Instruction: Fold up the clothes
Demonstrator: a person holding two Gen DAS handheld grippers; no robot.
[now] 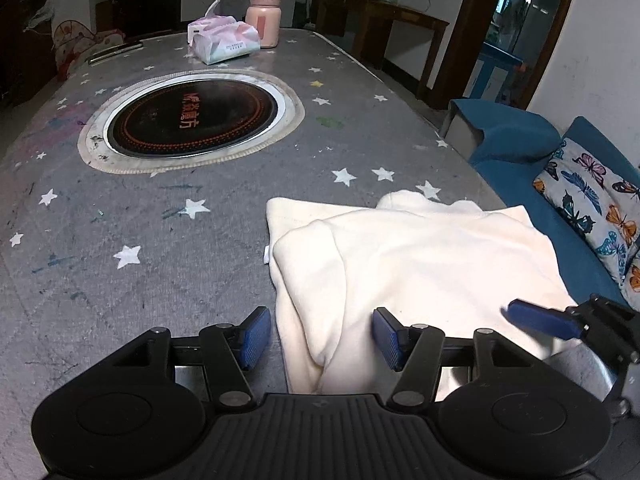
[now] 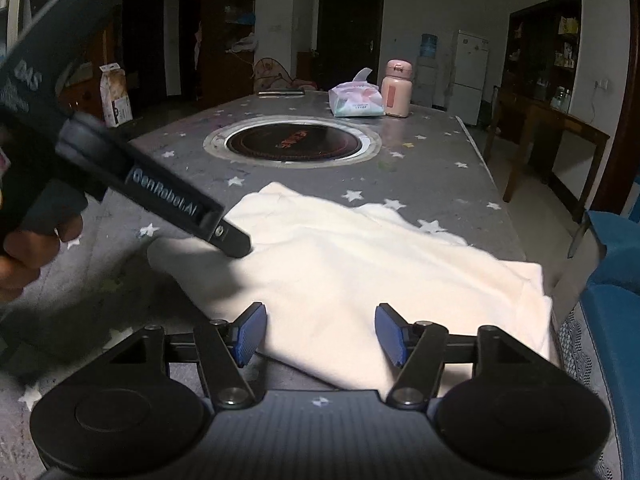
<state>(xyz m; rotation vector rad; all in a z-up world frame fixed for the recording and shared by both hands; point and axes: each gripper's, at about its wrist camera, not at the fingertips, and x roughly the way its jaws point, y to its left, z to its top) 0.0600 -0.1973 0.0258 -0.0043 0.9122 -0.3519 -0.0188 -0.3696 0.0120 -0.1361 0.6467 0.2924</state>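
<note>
Grey star-printed tablecloth (image 1: 120,280) under everything, dim room beyond. Nearest, left gripper (image 1: 322,336) tilted down over the near left corner of the cream garment (image 1: 420,264), jaws about halfway apart, cloth lying between the blue pads but not pinched; nothing held. Right gripper (image 2: 321,334) likewise half spread over the near hem, pads clear of the fabric, empty. Garment itself already doubled over, lying flat at the near right part of the table, right edge close to the table's side by the blue sofa (image 1: 520,148). Probably light, soft and limp, fleecy enough not to slip; likely to sag and drag if lifted from one point only. Best taken at the two near corners or along a folded edge, pinching all layers together so that the lower ones do not slide out. Further off, round inset hotplate (image 1: 192,118) in mid-table, well apart from the cloth. Farthest, tissue pack (image 1: 224,42) and pink bottle (image 1: 263,16) side by side at the far end.
</note>
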